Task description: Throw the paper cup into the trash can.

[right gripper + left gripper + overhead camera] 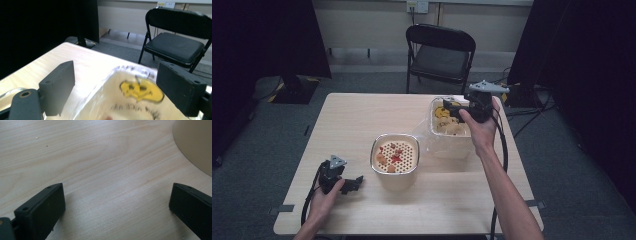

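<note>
Bag (135, 100) (clear, yellow print) lies beneath spread right tool (117, 86).

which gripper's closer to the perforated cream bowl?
Left. The left gripper sits just left of the perforated cream bowl near the table's front; the right gripper hovers over the clear bag, farther back.

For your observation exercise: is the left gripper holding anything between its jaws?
No. The left gripper has its jaws wide apart over bare table.
</note>
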Demonstrator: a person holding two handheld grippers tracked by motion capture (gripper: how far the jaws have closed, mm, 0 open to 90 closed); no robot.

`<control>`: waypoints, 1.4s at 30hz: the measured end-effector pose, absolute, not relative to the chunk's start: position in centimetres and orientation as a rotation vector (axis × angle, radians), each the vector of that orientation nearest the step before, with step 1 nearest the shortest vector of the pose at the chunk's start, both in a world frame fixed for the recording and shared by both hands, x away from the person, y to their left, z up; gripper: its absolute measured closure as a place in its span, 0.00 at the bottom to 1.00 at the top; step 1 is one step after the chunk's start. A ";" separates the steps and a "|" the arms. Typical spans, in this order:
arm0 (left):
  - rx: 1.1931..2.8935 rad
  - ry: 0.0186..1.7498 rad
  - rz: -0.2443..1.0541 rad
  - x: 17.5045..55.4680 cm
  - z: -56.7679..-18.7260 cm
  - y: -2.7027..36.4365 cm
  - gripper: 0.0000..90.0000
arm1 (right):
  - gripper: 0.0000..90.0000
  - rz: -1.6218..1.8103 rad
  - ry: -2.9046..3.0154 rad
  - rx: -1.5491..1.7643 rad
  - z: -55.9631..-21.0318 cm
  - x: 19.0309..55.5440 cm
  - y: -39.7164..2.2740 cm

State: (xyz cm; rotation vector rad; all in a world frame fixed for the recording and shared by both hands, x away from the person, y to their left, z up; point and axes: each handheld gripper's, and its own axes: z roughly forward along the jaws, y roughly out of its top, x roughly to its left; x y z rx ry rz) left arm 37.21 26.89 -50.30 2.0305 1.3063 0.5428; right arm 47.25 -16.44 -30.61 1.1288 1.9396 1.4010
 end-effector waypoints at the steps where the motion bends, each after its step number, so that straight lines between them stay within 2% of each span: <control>1: 2.030 1.306 0.542 37.2 -50.3 26.9 0.00 | 0.17 1.393 1.942 1.134 -30.9 46.7 -16.5; 12: 2.031 1.305 0.542 37.2 -50.3 26.9 0.00 | 0.17 1.336 1.983 1.119 -34.2 40.0 -17.6; 20: 2.029 1.306 0.542 37.2 -50.3 26.9 0.00 | 0.16 1.319 2.083 1.165 -39.1 36.4 -18.0; 33: 2.032 1.304 0.542 37.2 -50.3 26.9 0.00 | 0.16 1.018 2.230 1.305 -48.3 35.9 -19.4; 42: 2.029 1.306 0.542 37.2 -50.3 26.9 0.00 | 0.11 0.944 2.213 1.284 -50.0 36.5 -19.8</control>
